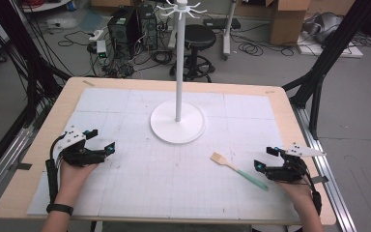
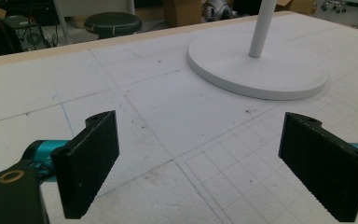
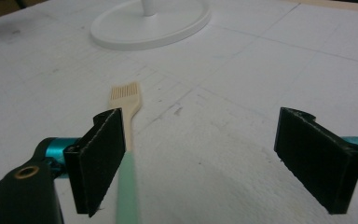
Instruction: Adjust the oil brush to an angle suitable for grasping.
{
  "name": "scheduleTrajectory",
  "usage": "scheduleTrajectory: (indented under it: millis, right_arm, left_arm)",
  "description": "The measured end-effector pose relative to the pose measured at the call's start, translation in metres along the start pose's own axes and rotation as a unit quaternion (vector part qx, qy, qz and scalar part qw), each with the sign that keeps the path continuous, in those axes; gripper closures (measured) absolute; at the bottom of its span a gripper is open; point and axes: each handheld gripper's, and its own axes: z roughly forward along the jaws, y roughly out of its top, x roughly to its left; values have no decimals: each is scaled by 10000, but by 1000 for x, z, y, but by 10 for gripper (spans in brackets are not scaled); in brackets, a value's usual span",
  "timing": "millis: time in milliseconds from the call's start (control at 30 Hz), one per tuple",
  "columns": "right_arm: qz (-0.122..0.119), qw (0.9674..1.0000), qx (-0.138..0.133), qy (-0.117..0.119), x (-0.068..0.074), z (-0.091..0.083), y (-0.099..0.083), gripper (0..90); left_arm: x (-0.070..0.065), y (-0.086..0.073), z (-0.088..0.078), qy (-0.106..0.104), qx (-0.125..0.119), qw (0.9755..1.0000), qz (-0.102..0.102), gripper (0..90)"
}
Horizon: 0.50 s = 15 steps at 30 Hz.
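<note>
Green-handled brush [image 3: 127,116] with cream bristles lies flat.

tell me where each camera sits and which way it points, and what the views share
High view: above the person's side, looking forward and down on the table; forearms, left gripper, right gripper show.
Left gripper view: rides the left gripper, looks along its open jaws at the stand base.
Right gripper view: rides the right gripper, faces the brush by one jaw.
Shared: all three show the stand base; the high and right gripper views show the brush.
</note>
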Motion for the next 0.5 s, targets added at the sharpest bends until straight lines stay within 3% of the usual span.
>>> scheduleTrajectory:
  millis: [267, 500]
  right_arm:
    - [-234, 9982, 418, 362, 13, 20, 1, 164]
    - [-605, 9926, 941, 467, 31, 39, 7, 273]
  left_arm:
    - [-1, -1, 1, -9, 85, 10000, 2, 129]
    - [-1, -1, 2, -15, 115, 9999, 24, 129]
